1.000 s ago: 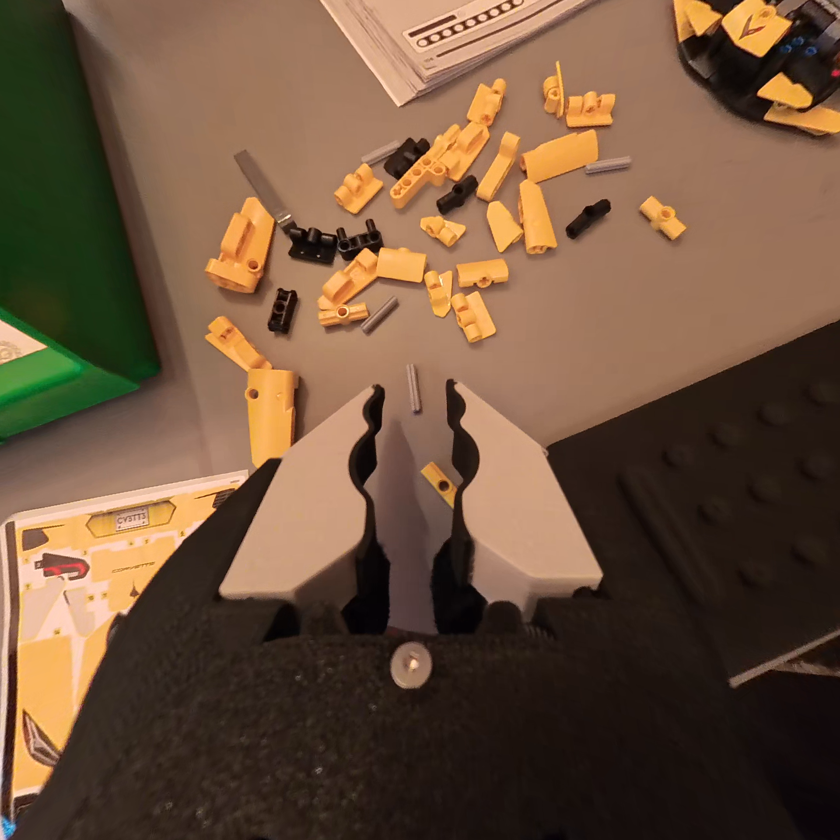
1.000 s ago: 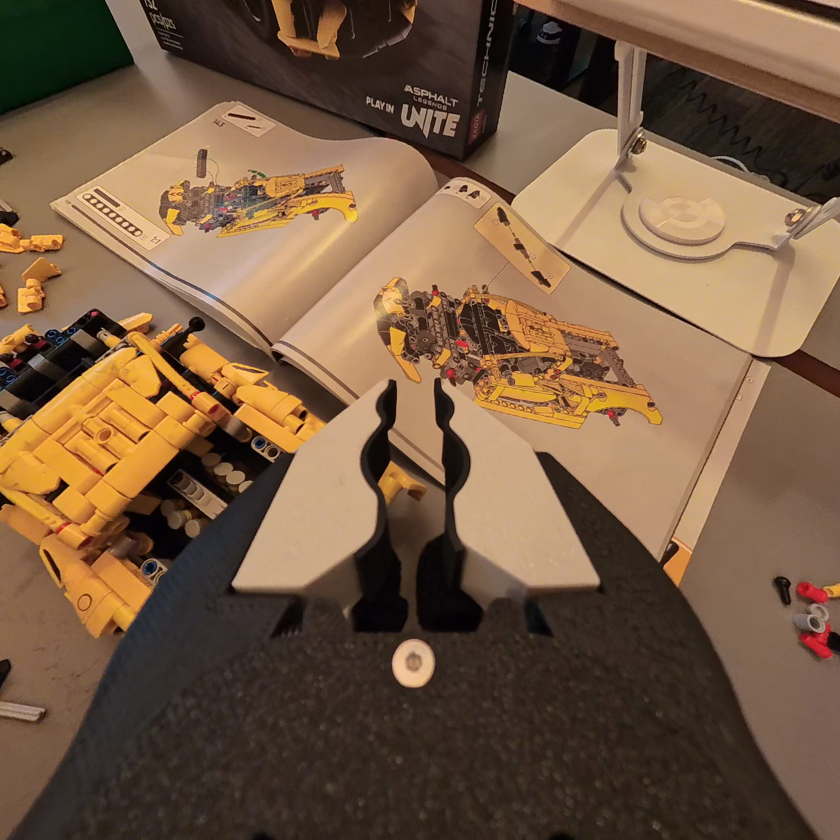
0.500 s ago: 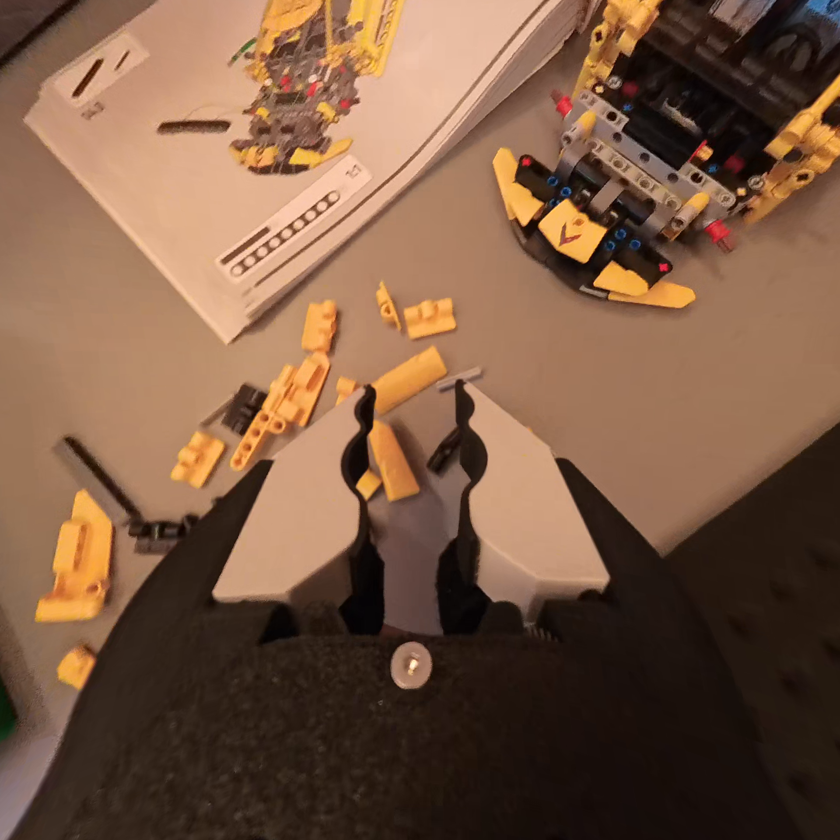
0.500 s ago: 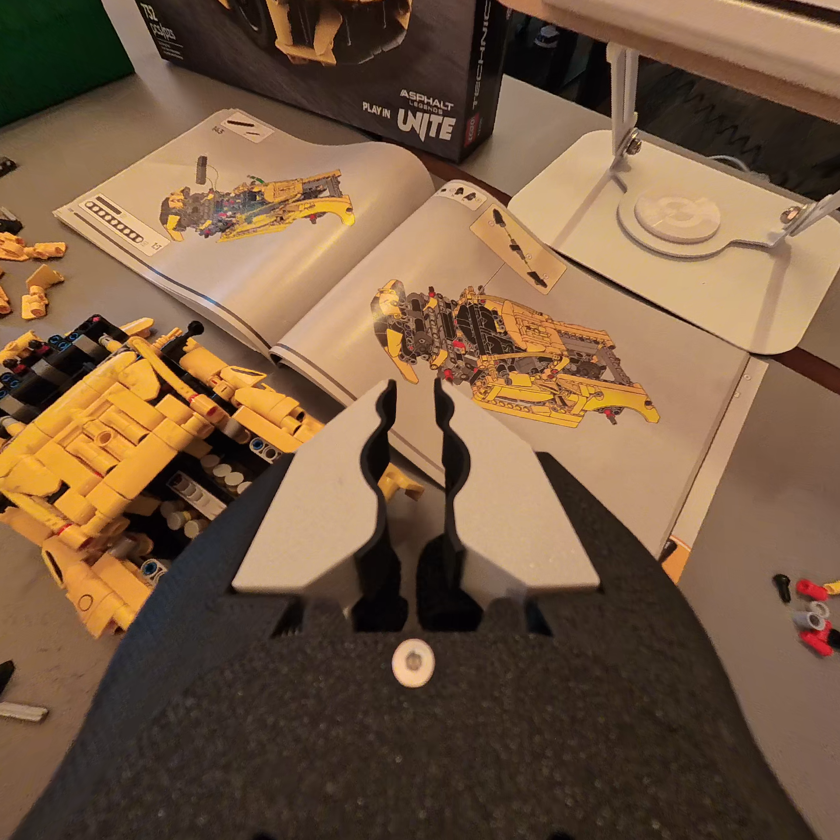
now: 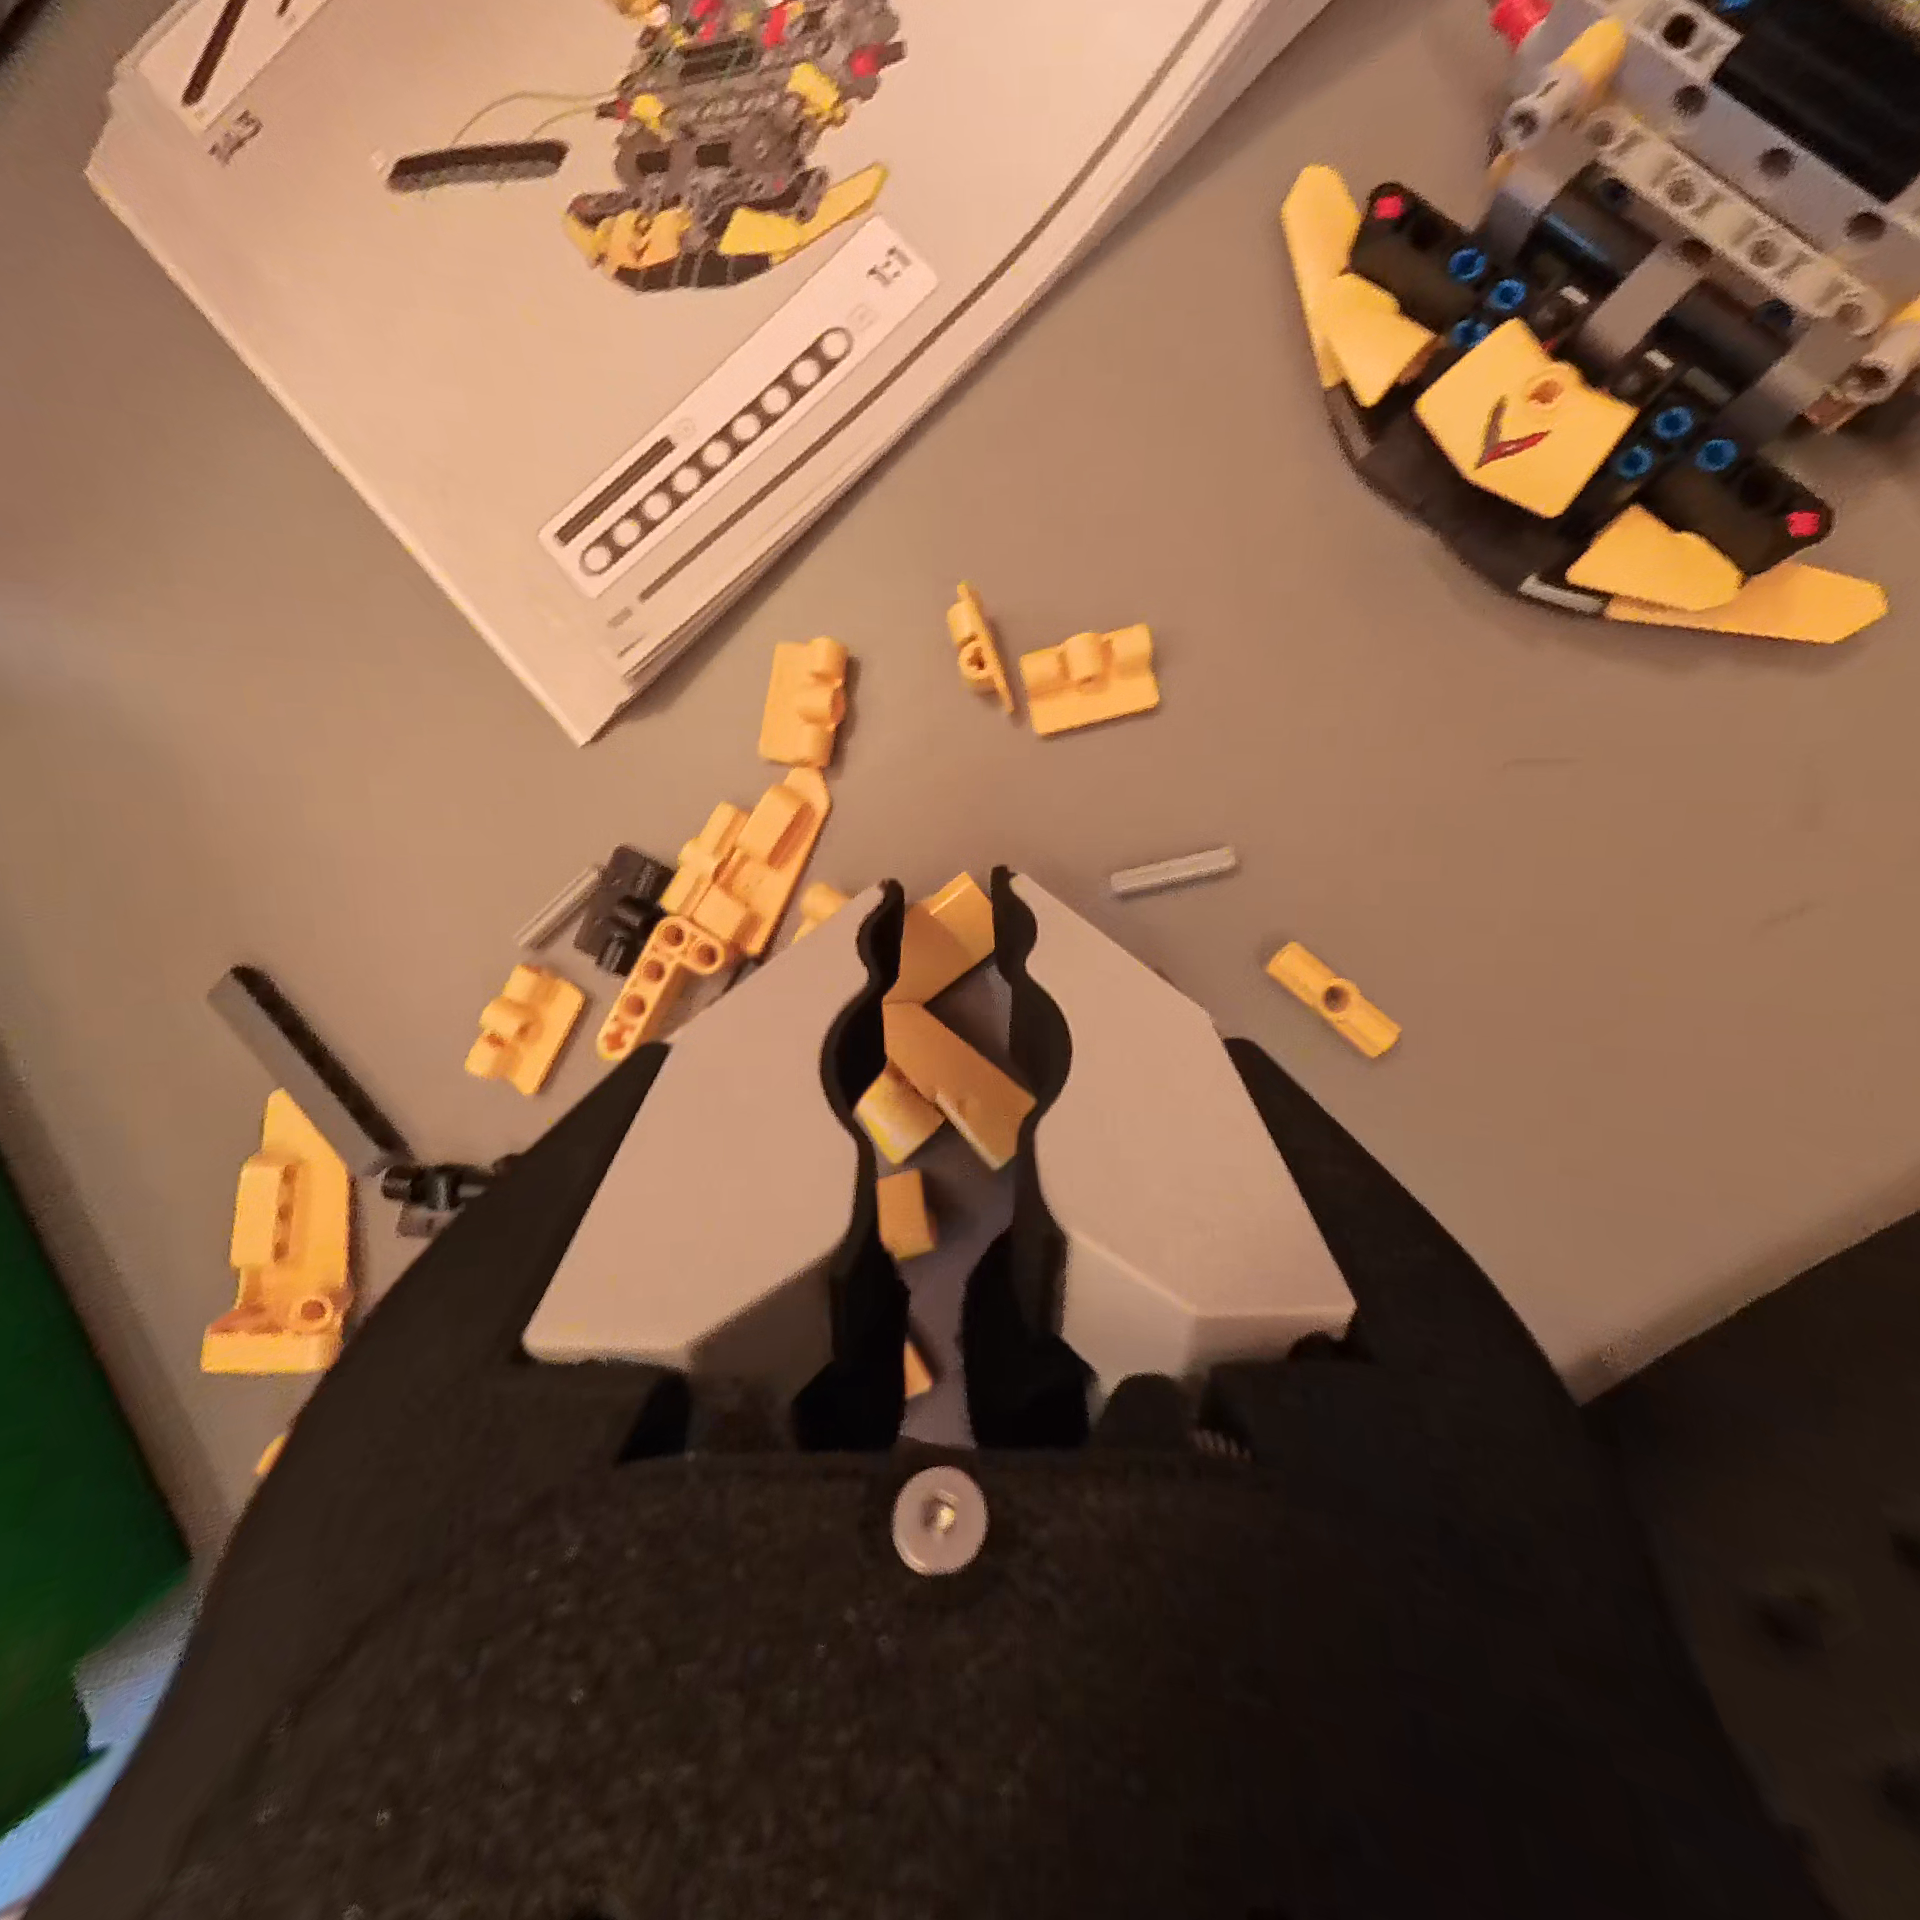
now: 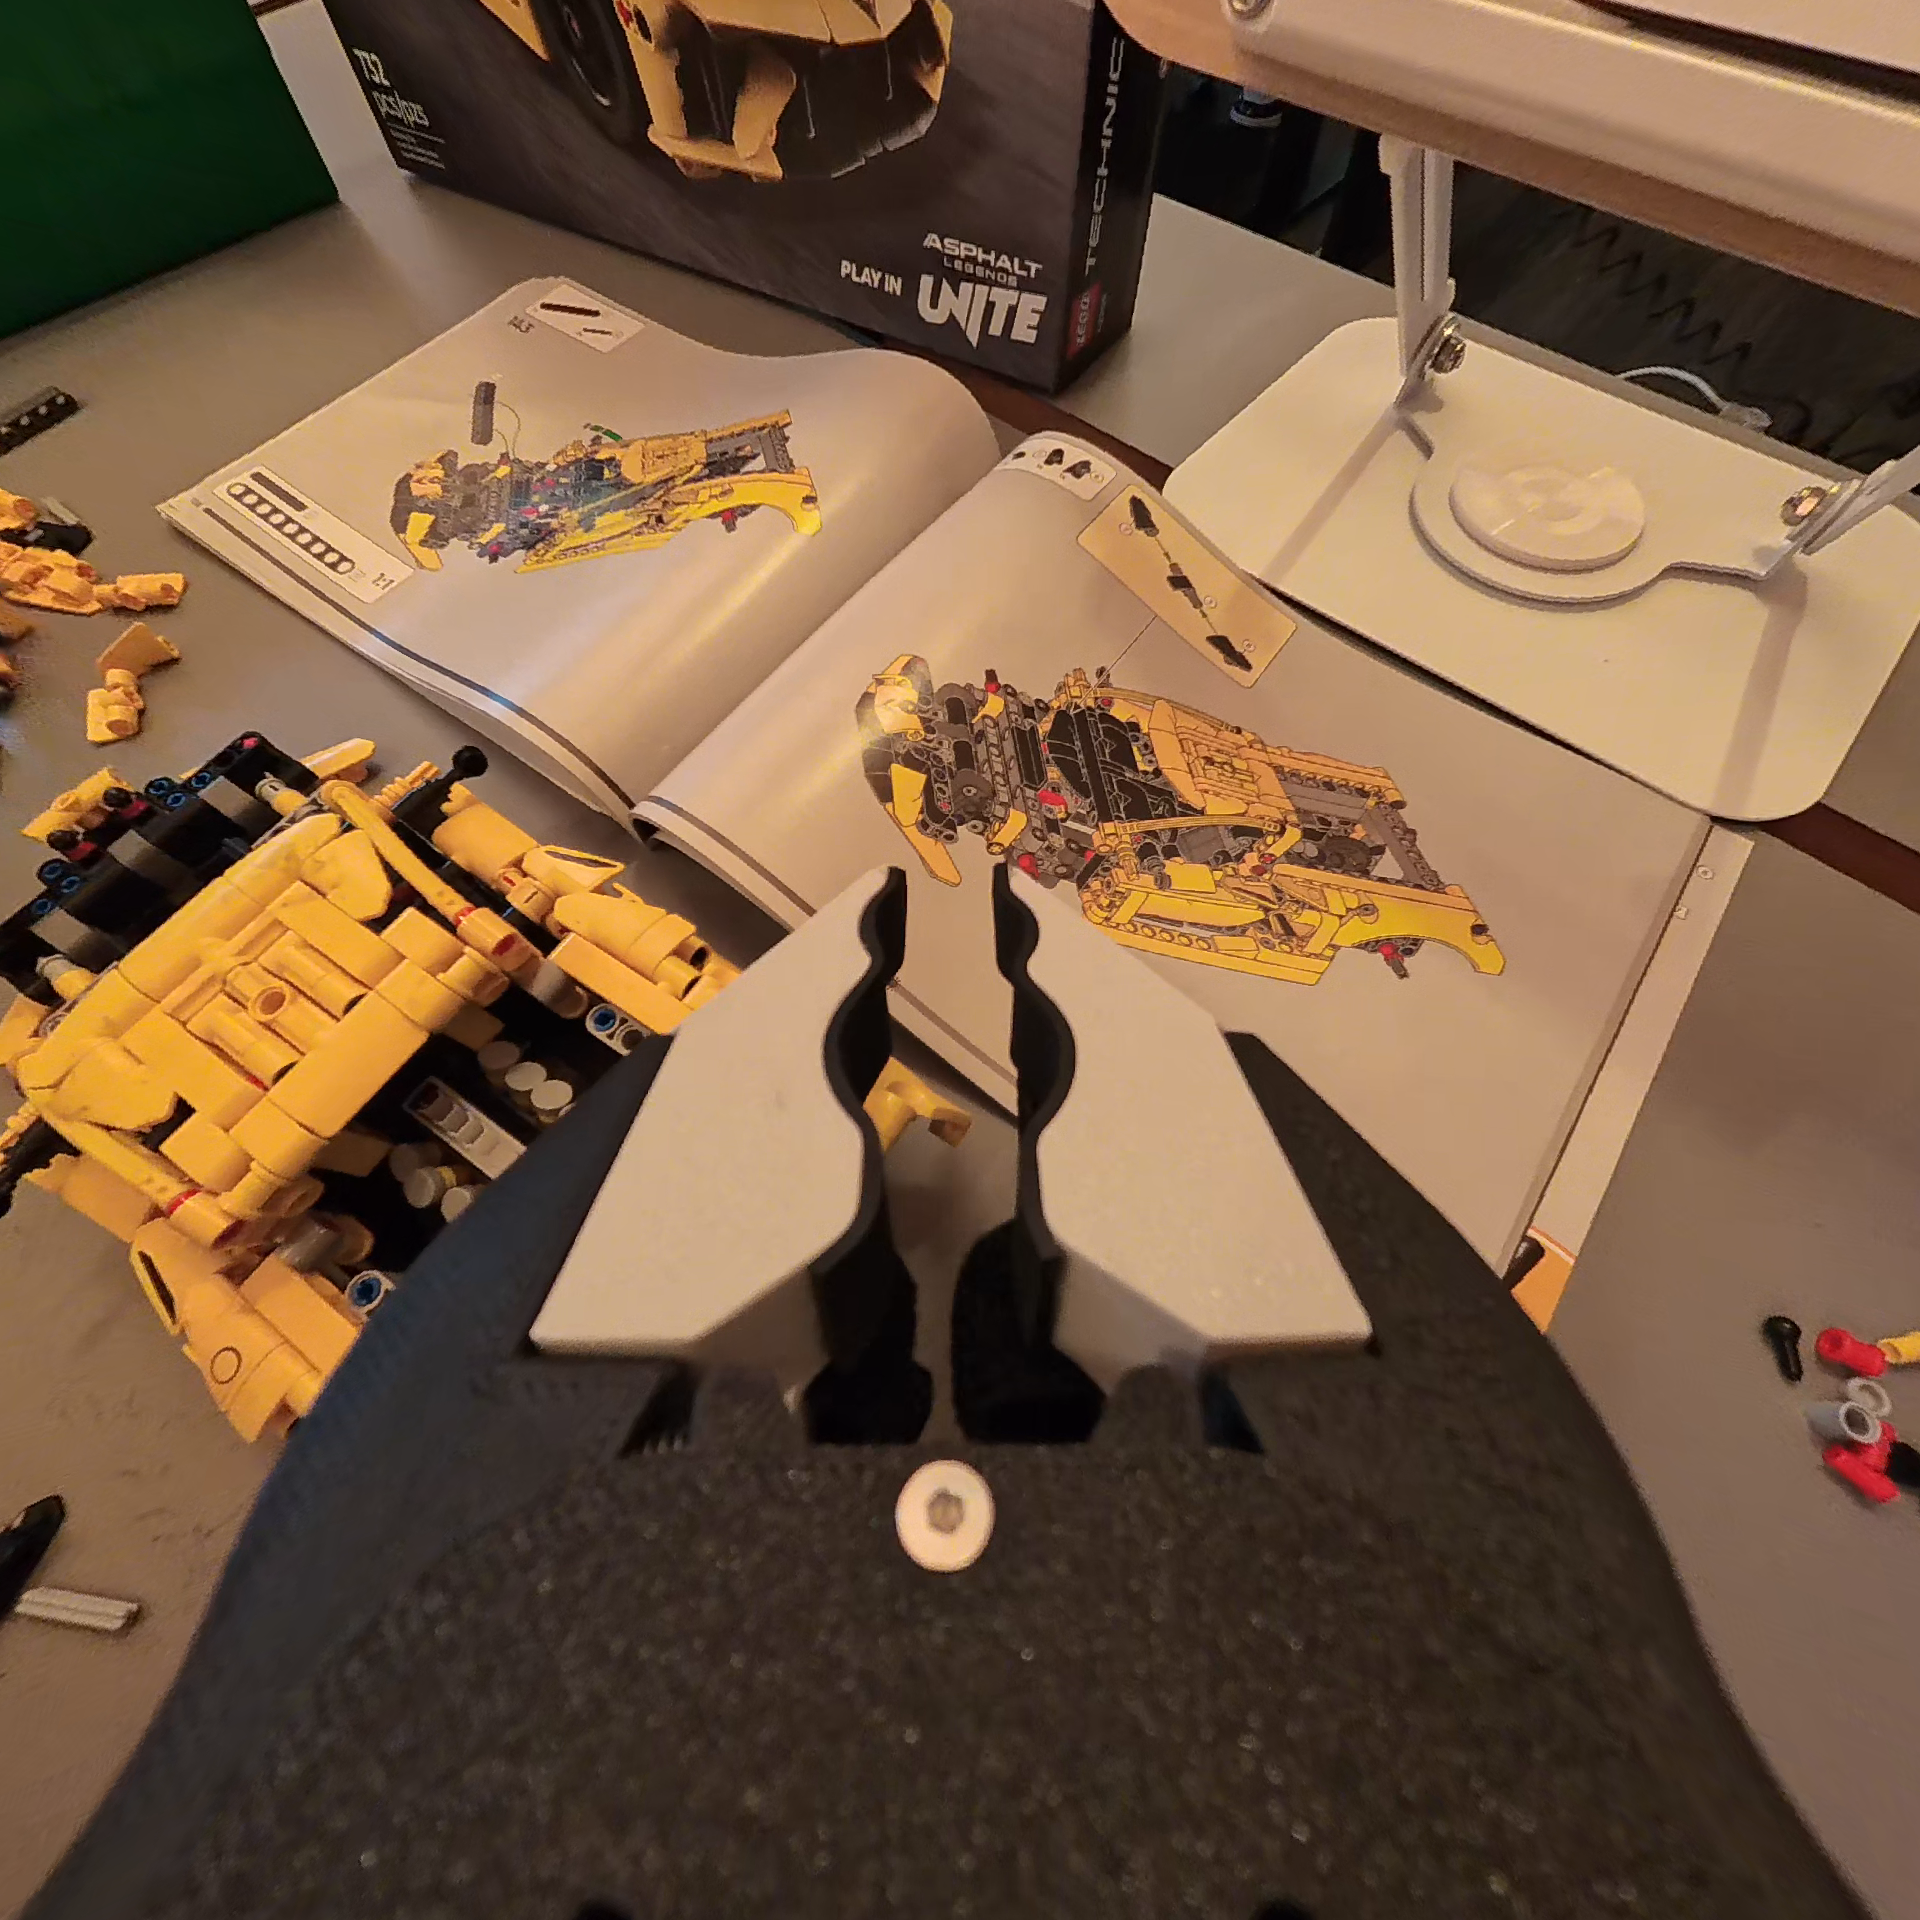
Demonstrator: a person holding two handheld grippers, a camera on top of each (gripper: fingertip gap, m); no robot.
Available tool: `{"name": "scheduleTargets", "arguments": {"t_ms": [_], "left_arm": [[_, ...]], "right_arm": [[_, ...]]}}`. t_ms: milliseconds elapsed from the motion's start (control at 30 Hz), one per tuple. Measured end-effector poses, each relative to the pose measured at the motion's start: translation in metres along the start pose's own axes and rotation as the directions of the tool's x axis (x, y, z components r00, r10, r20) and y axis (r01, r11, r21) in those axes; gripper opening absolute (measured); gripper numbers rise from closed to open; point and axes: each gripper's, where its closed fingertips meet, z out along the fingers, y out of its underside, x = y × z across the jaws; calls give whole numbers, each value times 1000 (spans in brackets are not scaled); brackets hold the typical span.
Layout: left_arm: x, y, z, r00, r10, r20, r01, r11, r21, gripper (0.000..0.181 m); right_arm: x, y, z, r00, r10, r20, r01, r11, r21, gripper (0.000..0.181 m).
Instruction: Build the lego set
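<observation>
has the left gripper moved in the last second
Yes. The left gripper went forward over the loose yellow pieces, toward the instruction booklet and the car model, which look nearer now.

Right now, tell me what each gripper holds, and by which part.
Nothing is held. The left gripper hangs open over loose yellow pieces on the table; the right gripper is open and empty.

In the left wrist view we see the booklet (image 5: 499, 343) at eleven o'clock on the table (image 5: 1455, 935), the car model (image 5: 1579, 416) at one o'clock, loose pieces (image 5: 790, 894) scattered between them and us. In the right wrist view the model (image 6: 270, 1018) lies at nine o'clock — booklet (image 6: 1039, 727) ahead, box (image 6: 790, 135) behind it, stand (image 6: 1558, 582) at two o'clock.
</observation>
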Motion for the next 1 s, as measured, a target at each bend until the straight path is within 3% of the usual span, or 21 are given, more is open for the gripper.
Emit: {"name": "scheduleTargets", "arguments": {"t_ms": [100,200,333,433,500,700,833,1000], "left_arm": [[-5,2,-3,999,-25,23,25,1000,4,18],[12,-13,-13,1000,-26,0,26,998,65,27],[59,-43,-41,994,-45,-101,68,968,240,29],[89,-57,-53,978,-88,-188,150,927,345,29],[95,-57,-51,977,-115,-180,176,910,376,29],[92,-59,-43,970,-181,-165,236,870,433,28],[92,-60,-46,960,-193,-202,266,853,450,28],[91,-50,-57,964,-215,-158,264,852,452,28]], "right_arm": [[0,0,0,1000,-4,-2,4,1000,-1,15],[5,-1,-6,1000,-28,-14,28,1000,-11,18],[41,-6,-68,975,-168,-147,156,983,-92,29],[72,23,-127,945,-191,-265,146,973,-179,30],[87,56,-157,932,-173,-318,104,969,-223,28],[87,170,-195,941,-2,-338,-106,948,-301,29],[81,192,-209,942,91,-322,-175,954,-244,27],[80,183,-223,940,121,-320,-188,964,-186,23]]}}
